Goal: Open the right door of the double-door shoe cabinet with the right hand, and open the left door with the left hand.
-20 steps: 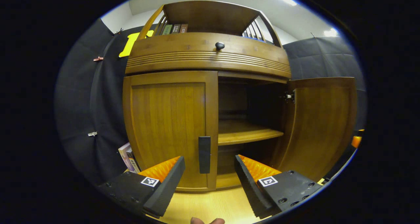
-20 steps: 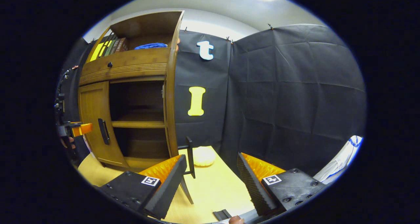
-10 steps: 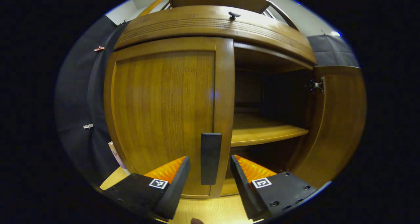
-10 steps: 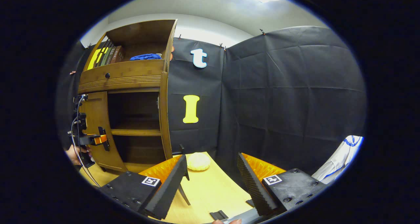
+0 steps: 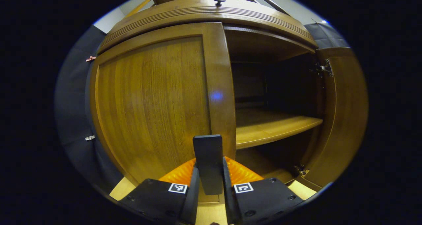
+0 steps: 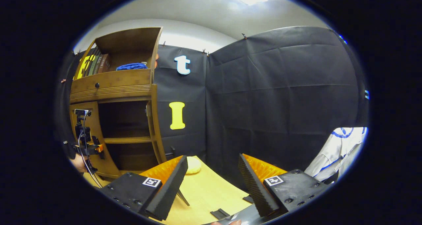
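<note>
Clamping the left door's black handle (image 5: 208, 162) is the left gripper (image 5: 210, 185) — left door (image 5: 151, 103) closed, right door (image 5: 344, 119) swung open; the right gripper (image 6: 212, 182) is hanging apart near the wooden tabletop (image 6: 204, 192).

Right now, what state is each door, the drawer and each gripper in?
left door: closed
left door handle: clamped between the left gripper's fingers
right door: swung wide open
drawer: shut
left gripper: shut on the left door handle
right gripper: open, holding nothing, away from the cabinet
</note>
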The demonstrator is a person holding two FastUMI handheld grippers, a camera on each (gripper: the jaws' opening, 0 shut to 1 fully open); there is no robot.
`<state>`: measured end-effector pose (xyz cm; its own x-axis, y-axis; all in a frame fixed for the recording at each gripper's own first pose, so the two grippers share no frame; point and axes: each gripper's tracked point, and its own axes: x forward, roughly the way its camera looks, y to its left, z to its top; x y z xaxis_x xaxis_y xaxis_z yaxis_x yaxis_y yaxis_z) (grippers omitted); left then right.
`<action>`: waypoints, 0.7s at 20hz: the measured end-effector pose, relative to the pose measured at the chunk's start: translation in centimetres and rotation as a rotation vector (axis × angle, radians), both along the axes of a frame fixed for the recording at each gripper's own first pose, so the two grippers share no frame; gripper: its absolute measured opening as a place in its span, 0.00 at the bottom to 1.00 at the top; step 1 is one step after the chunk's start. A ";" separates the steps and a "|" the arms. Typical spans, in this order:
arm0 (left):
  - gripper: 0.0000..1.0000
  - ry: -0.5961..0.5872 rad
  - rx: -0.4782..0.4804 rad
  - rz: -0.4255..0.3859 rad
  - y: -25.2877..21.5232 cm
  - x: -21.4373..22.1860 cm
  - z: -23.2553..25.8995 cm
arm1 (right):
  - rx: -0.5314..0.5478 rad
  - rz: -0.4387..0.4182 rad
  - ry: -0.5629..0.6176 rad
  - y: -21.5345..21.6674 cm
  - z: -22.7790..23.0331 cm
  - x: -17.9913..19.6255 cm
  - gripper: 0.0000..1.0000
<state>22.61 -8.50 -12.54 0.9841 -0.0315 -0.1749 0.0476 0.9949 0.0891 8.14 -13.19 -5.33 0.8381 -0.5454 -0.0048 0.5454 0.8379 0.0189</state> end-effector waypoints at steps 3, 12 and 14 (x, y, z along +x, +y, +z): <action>0.33 0.012 -0.019 0.002 0.1 -0.1 -0.1 | -0.010 -0.037 -0.008 -0.4 0.5 -1.3 0.98; 0.28 0.031 -0.039 -0.051 0.7 -3.4 0.3 | -0.047 0.066 -0.037 4.3 3.0 0.9 0.98; 0.28 0.028 -0.044 -0.061 1.3 -5.3 0.2 | -0.053 0.116 -0.049 6.0 3.6 1.7 0.98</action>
